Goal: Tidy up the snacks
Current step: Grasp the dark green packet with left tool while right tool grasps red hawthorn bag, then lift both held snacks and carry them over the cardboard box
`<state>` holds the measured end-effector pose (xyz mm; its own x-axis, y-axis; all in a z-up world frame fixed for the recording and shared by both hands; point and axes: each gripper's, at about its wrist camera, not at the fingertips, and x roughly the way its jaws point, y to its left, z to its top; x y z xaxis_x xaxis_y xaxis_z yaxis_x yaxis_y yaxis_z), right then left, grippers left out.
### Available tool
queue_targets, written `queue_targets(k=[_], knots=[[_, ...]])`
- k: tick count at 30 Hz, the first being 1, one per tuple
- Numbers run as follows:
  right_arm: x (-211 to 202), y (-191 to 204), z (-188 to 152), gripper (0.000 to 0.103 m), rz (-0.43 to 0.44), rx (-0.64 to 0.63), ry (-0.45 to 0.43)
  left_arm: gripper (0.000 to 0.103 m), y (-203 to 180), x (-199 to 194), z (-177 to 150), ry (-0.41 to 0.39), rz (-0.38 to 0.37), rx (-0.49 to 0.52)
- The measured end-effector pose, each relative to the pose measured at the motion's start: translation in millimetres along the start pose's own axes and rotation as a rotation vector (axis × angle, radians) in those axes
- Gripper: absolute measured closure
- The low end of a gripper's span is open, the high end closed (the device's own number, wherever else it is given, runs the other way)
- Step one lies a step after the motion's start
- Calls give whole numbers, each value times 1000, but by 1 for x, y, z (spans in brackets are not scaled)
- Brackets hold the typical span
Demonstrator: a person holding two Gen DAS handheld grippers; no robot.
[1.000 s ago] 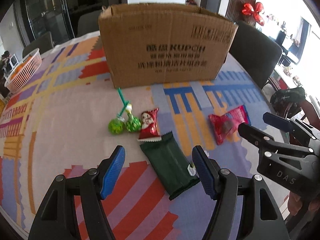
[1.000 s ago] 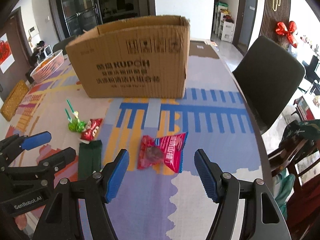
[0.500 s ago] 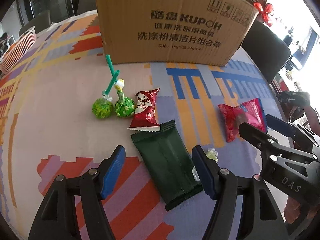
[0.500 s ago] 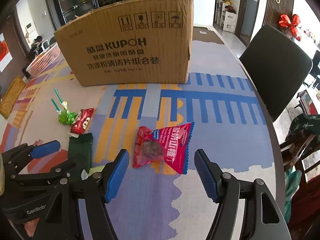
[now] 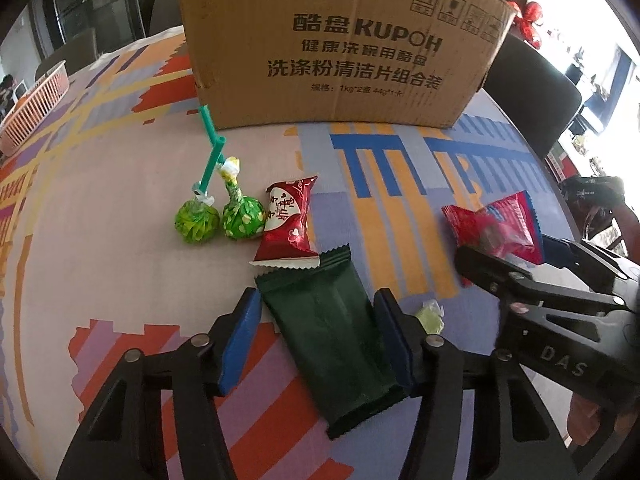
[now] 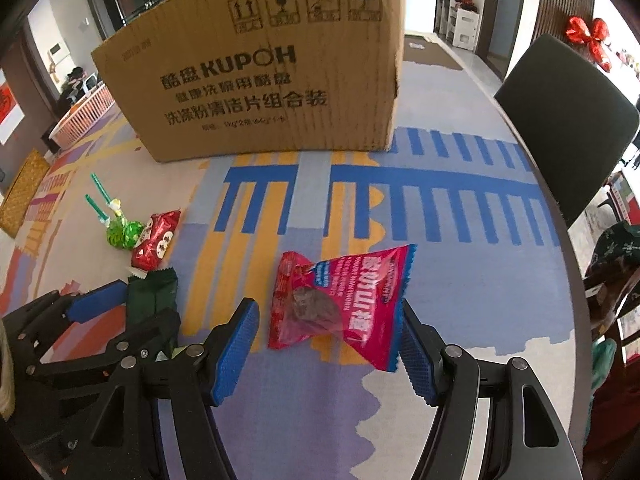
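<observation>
1. Far left of the left wrist view: pink basket point(image 5: 34, 100) at the frame edge, sitting on the patterned surface point(image 5: 100, 208).
2. Left of centre: two green lollipops point(image 5: 220, 220) lying side by side, sticks pointing toward the cardboard box point(image 5: 336, 44) that fills the upper middle.
3. Just right of the lollipops, touching them: small red candy packet point(image 5: 289, 220). Its lower edge overlaps the top of the dark green packet point(image 5: 336, 340).
4. Lower centre: left gripper point(image 5: 320, 340), fingers apart, one on each side of the dark green packet; whether the pads touch it I cannot tell.
5. Just right of that gripper's right finger: small pale green candy point(image 5: 430, 316) on the surface.
6. Right of the left wrist view: pink-red snack bag point(image 5: 496, 228), its near end hidden behind the right gripper's black frame.
7. Right wrist view, lower centre: right gripper point(image 6: 328, 348), fingers apart, flanking the near end of the pink-red snack bag point(image 6: 340, 304); the bag lies flat on the surface, not clamped.
8. Right edge of the right wrist view: dark chair point(image 6: 568, 120) beside the surface.
</observation>
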<state>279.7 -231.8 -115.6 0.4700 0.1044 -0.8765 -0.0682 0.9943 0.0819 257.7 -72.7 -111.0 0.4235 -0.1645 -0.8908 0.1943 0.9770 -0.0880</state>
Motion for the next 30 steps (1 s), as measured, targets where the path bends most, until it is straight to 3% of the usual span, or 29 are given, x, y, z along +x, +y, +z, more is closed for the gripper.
queue_targets(k=[4, 6, 10, 13, 18, 21, 23, 30], knots=[[4, 6, -2, 40, 17, -7, 7, 55, 2, -2, -2, 4, -23, 10], [4, 9, -4, 52, 21, -5, 1, 57, 4, -3, -3, 7, -33, 6], [2, 12, -4, 57, 33, 2, -7, 61, 9, -5, -4, 12, -45, -14], [-1, 12, -5, 63, 37, 11, -19, 76, 11, -11, -4, -1, -34, -18], [-10, 13, -8, 64, 45, 21, -36, 89, 13, -14, -7, 3, -47, -21], [-16, 15, -13, 64, 44, 21, -52, 82, 12, -16, -11, -2, -30, -12], [-19, 17, -16, 64, 39, 19, -53, 55, 11, -18, -12, -7, -27, -13], [-29, 13, -28, 64, 15, 20, -62, 51, -3, -17, -12, -23, -25, 33]])
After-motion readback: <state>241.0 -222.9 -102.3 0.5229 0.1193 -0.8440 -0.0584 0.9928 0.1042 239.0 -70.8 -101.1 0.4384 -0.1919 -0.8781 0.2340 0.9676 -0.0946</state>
